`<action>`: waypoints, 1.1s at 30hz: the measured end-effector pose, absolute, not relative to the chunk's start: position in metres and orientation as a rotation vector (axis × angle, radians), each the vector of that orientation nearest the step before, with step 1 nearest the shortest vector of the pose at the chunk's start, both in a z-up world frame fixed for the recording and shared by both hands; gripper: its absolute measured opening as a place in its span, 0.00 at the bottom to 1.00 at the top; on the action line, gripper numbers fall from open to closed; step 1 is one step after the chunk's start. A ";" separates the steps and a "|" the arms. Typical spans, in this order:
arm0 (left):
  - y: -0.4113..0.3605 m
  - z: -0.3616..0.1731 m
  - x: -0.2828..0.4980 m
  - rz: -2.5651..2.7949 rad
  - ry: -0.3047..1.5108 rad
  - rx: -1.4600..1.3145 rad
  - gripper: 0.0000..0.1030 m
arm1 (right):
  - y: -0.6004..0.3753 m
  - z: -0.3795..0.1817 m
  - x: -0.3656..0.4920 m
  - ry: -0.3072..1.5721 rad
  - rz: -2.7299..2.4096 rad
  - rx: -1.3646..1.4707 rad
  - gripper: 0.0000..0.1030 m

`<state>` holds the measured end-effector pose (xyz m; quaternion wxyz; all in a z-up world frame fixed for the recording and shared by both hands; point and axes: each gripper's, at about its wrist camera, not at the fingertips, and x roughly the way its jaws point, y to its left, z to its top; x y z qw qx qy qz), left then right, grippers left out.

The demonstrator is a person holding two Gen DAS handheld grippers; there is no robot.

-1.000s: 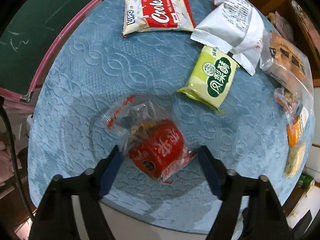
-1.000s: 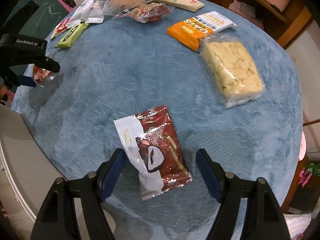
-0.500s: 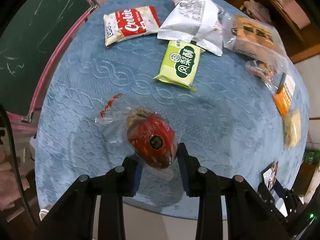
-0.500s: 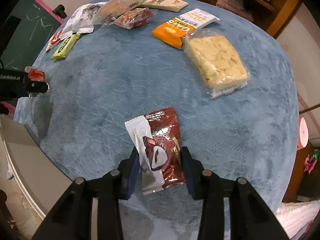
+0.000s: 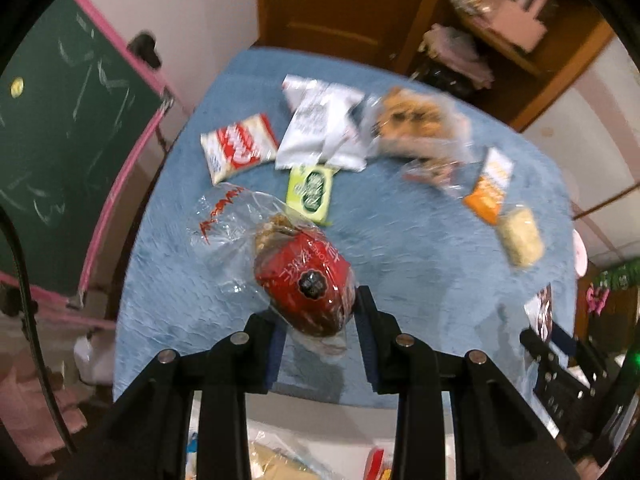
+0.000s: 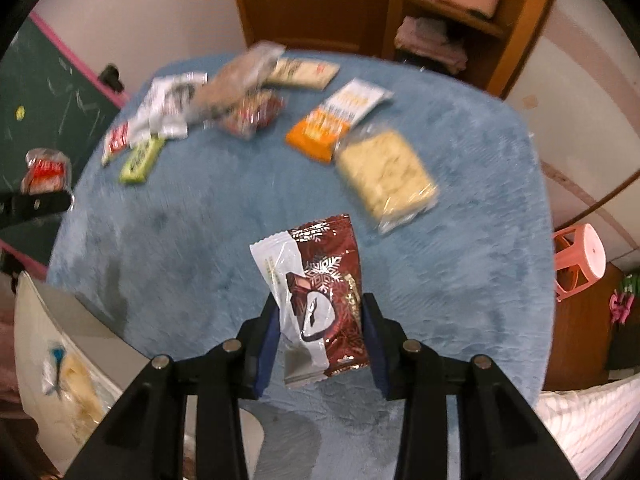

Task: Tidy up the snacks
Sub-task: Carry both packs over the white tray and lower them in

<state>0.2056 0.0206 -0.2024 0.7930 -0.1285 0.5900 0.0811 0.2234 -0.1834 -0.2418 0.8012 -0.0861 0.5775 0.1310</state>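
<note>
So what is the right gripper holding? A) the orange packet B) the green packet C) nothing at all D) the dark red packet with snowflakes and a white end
D. In the right wrist view the right gripper has its two blue-padded fingers pressed against the sides of the dark red snowflake packet, while the green packet and the orange packet lie on the blue tablecloth.

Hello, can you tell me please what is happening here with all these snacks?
A person is sorting snacks with a tool in each hand. The left tool is shut on a red snack in a clear bag, and the right tool is shut on a dark red packet. Both appear lifted above the blue table. Other snacks lie at the far side, among them a green packet, an orange packet and a pale cracker pack.
</note>
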 end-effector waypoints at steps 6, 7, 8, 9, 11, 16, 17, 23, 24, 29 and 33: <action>0.025 -0.146 0.186 0.082 1.173 -0.226 0.30 | -0.187 -0.189 0.203 1.130 0.254 -0.123 0.38; 0.025 -0.136 0.178 0.069 1.156 -0.214 0.30 | -0.185 -0.182 0.199 1.117 0.255 -0.117 0.38; 0.023 -0.128 0.173 0.057 1.144 -0.205 0.30 | -0.184 -0.174 0.194 1.102 0.256 -0.111 0.38; 0.022 -0.121 0.167 0.043 1.131 -0.195 0.30 | -0.182 -0.166 0.187 1.085 0.258 -0.107 0.38; 0.021 -0.107 0.155 0.016 1.111 -0.173 0.30 | -0.178 -0.147 0.172 1.049 0.268 -0.100 0.38; 0.023 -0.073 0.118 -0.028 1.054 -0.120 0.30 | -0.168 -0.112 0.139 0.997 0.295 -0.087 0.38; 0.024 -0.068 0.111 -0.035 1.045 -0.112 0.30 | -0.164 -0.104 0.129 0.986 0.299 -0.085 0.38; 0.026 -0.058 0.067 -0.069 1.019 -0.052 0.30 | -0.148 -0.083 0.084 0.967 0.341 -0.077 0.38; 0.026 -0.060 0.060 -0.075 1.023 -0.045 0.30 | -0.144 -0.082 0.075 0.969 0.350 -0.075 0.38; 0.027 -0.085 0.030 -0.118 1.092 -0.045 0.30 | -0.129 -0.094 0.046 1.015 0.381 -0.073 0.38; 0.027 -0.112 0.014 -0.132 1.157 -0.045 0.30 | -0.120 -0.118 0.030 1.088 0.380 -0.067 0.38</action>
